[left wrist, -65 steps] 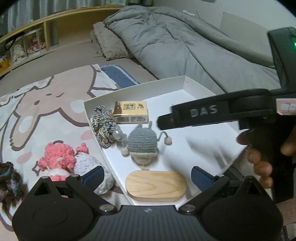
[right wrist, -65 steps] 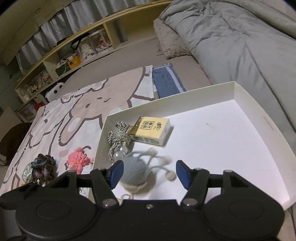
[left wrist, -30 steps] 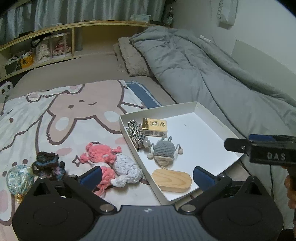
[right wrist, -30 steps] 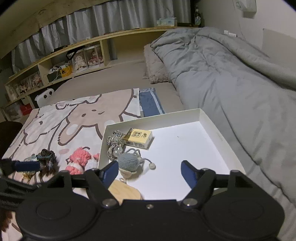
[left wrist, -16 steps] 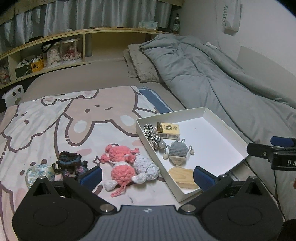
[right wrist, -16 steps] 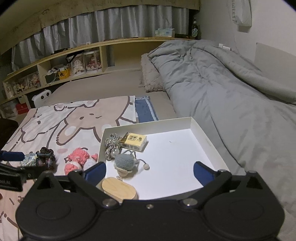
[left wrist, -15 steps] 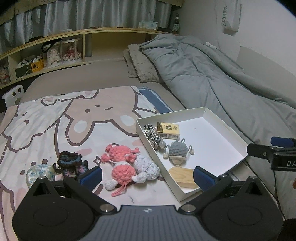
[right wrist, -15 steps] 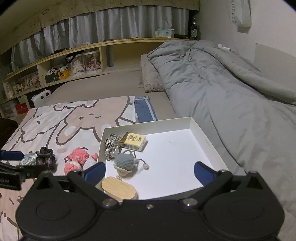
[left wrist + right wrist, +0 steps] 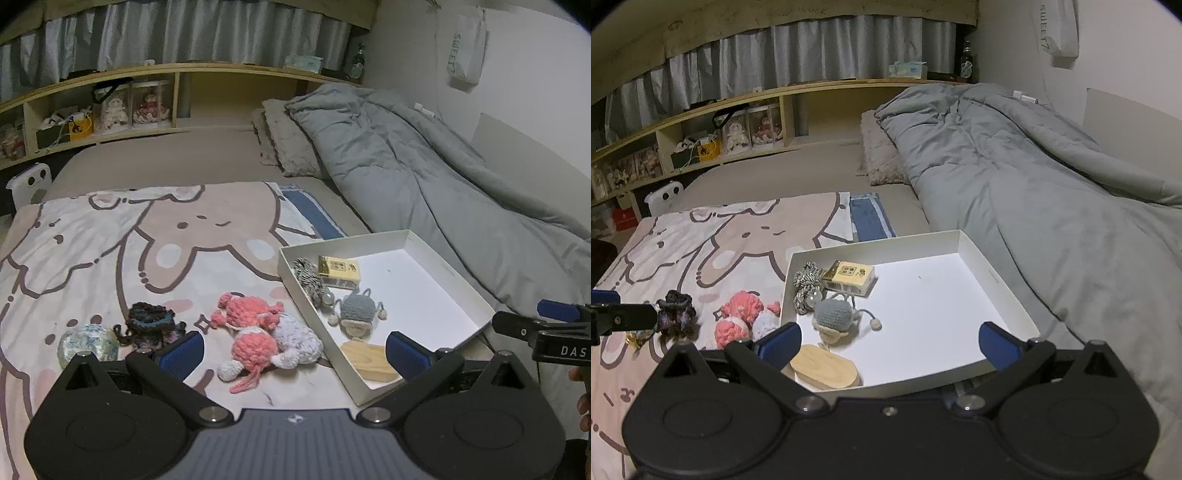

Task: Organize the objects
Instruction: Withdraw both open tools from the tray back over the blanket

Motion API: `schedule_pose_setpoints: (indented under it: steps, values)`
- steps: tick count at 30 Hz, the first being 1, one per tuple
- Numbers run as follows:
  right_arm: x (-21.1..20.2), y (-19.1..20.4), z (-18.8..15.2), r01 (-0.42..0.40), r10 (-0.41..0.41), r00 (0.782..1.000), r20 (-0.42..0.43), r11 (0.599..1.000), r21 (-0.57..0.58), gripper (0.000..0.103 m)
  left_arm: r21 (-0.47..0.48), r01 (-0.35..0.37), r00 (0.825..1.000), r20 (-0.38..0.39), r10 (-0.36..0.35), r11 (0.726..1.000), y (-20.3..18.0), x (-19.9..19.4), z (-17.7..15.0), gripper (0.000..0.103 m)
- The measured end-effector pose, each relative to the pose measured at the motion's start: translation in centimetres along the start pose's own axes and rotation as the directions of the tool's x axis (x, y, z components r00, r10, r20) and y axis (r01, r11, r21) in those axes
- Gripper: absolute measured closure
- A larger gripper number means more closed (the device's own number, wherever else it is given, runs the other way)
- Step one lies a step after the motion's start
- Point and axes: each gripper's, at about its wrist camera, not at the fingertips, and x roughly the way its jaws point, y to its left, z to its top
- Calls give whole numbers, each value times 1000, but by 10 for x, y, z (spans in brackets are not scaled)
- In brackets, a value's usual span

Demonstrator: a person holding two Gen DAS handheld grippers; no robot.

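A white tray [image 9: 450, 269] lies on the bed and holds a striped cord bundle [image 9: 309, 277], a yellow box [image 9: 338, 268], a grey crochet toy [image 9: 357, 309] and a wooden oval block [image 9: 369, 359]. Left of it on the blanket lie a pink and lilac crochet doll [image 9: 266, 334], a dark crochet piece [image 9: 151, 323] and a shiny blue pouch [image 9: 88, 344]. My left gripper [image 9: 293, 350] is open and empty, held back above the doll. My right gripper [image 9: 890, 341] is open wide and empty, above the near part of the tray [image 9: 993, 280], over the block [image 9: 825, 367] and grey toy [image 9: 834, 315].
A cartoon rabbit blanket [image 9: 166, 251] covers the left side of the bed. A grey duvet [image 9: 443, 177] is heaped on the right beside a pillow [image 9: 288, 147]. Wooden shelves [image 9: 92, 110] with dolls run along the far wall. A folded blue cloth [image 9: 870, 218] lies behind the tray.
Both grippers have drawn back and a little up from the tray, so more of the bed shows. The right gripper's jaws have spread wider. The objects have stayed where they were.
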Motion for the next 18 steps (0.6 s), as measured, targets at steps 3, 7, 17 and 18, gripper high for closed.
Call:
schedule_pose_setpoints:
  steps: [3,7,17,18]
  values:
    - [4,3,-1,2,-2,1000,8,1000,5,0,0,-10,1000,13,10,1000,6,-1,0,0]
    - [11,10,-3,2,-2,1000,12,1000,4,0,-4,-30,999,22,30,1000,15,0,0,0]
    - [35,42,6,-80,80,997,23,997,-3,0,-42,-91,995,44,93,995,53,-6,6,0]
    - [37,46,8,-93,93,995,23,996,-4,0,-48,-103,993,48,105,994,57,-6,6,0]
